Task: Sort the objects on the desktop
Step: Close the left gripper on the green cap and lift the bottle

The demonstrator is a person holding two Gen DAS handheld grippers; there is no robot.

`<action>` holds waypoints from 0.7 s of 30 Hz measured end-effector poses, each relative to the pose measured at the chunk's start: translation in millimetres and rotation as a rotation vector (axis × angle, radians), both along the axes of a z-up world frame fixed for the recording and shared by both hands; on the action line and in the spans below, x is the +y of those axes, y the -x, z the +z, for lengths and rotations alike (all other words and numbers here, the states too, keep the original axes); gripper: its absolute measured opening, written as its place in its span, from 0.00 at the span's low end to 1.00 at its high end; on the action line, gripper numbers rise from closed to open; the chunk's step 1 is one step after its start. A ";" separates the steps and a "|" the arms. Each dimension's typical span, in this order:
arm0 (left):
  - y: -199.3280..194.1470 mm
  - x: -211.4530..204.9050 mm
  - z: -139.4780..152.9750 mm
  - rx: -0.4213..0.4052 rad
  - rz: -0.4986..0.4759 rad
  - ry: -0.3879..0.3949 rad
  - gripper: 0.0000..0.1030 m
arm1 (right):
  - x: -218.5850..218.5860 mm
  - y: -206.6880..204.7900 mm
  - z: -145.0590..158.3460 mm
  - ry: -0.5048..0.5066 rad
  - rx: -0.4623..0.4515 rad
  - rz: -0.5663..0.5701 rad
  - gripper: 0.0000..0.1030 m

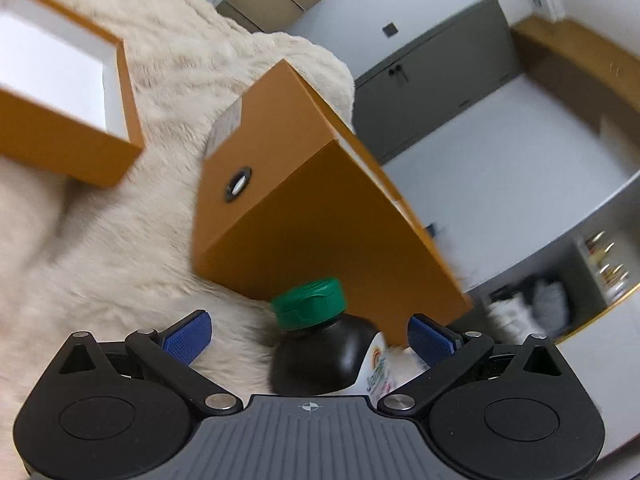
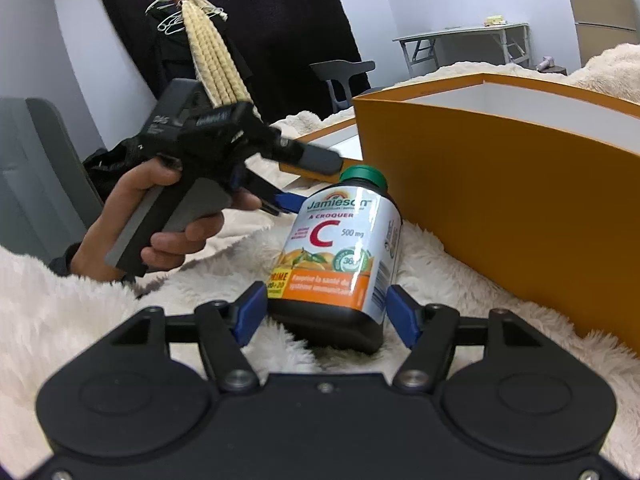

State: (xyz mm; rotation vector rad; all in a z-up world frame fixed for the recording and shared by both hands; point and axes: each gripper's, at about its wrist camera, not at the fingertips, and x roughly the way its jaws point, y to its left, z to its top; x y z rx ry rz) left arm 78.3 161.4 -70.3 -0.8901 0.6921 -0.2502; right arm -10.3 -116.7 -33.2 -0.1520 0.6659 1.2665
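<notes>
A vitamin bottle [image 2: 340,256] with a green cap [image 1: 308,302] stands on a cream fur blanket [image 2: 120,308], just beside an orange box [image 2: 500,184]. The right gripper [image 2: 326,314] brackets its base, jaws parted and holding nothing. The left gripper [image 1: 308,334] flanks the cap, jaws wide apart and empty. An orange lid [image 1: 64,92] lies nearby.

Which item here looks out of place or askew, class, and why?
The vitamin bottle leans tilted on the fluffy blanket beside the orange box, not upright or inside it. Both open grippers, the right gripper and the left gripper, bracket it. Nothing looks spilled or damaged.
</notes>
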 end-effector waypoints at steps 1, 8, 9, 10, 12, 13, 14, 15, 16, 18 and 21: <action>-0.5 0.7 -2.5 0.002 0.003 0.017 1.00 | 0.8 0.5 -0.3 0.001 -0.004 0.002 0.64; 1.4 -5.2 -3.9 -0.031 0.029 0.016 0.67 | 2.0 3.1 0.2 0.007 -0.018 0.010 0.65; 0.3 -5.0 -5.3 -0.026 0.031 0.029 0.60 | 2.3 3.0 -0.1 0.007 -0.017 0.010 0.65; -0.5 -3.4 -7.0 -0.021 0.029 0.043 0.60 | 2.6 2.9 -0.4 0.006 -0.016 0.010 0.65; -4.5 -3.4 -14.5 -0.008 -0.002 0.108 0.60 | 3.4 3.3 -0.4 0.008 -0.018 0.011 0.65; -5.0 -4.1 -15.7 -0.006 -0.009 0.121 0.60 | 3.8 3.8 -0.2 0.009 -0.021 0.012 0.66; -5.7 -5.2 -16.5 -0.009 -0.015 0.125 0.60 | 4.0 4.4 -0.2 0.010 -0.023 0.012 0.66; -6.7 -6.3 -16.8 -0.015 -0.020 0.123 0.60 | 4.1 4.6 -0.6 0.011 -0.024 0.012 0.66; -7.6 -7.3 -16.8 -0.022 -0.024 0.119 0.60 | 4.2 4.8 -0.9 0.011 -0.026 0.013 0.66; -10.6 -8.8 -14.0 -0.046 -0.039 0.109 0.52 | 4.6 5.3 -1.0 0.011 -0.027 0.013 0.66; -11.2 -14.5 -11.3 -0.080 -0.064 0.086 0.47 | 5.6 6.4 -2.1 0.015 -0.025 0.015 0.68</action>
